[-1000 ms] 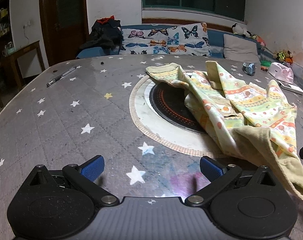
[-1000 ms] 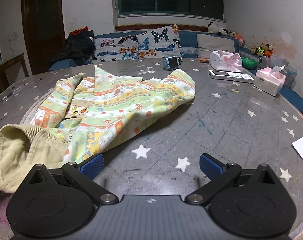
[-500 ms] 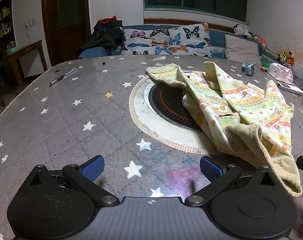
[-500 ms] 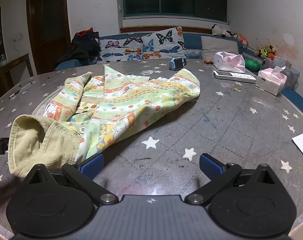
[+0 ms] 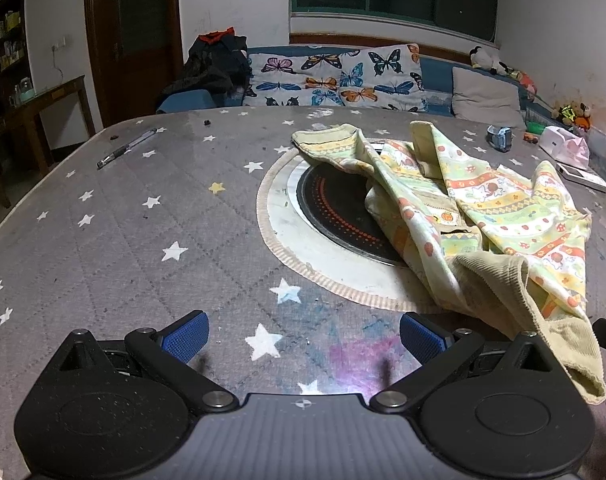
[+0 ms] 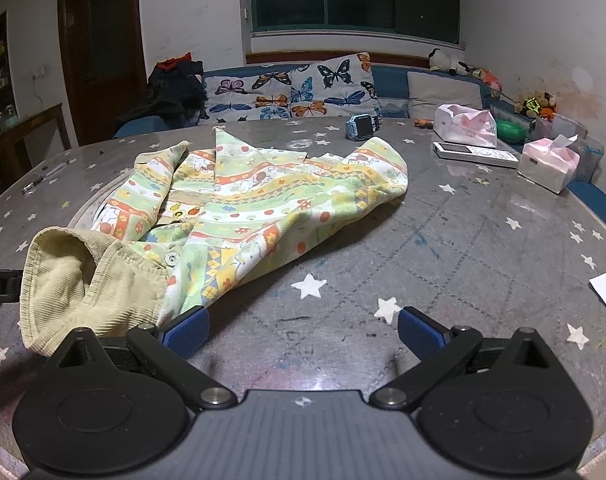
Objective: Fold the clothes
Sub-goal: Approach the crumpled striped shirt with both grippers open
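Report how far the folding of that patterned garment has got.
Done: nothing yet. The patterned garment lies crumpled on the star-print table, its corduroy collar bunched at the near edge and part of it draped over the round burner. In hand: nothing; the left tongs and right tongs are both open and empty. Left: spread it flat, then make every fold.
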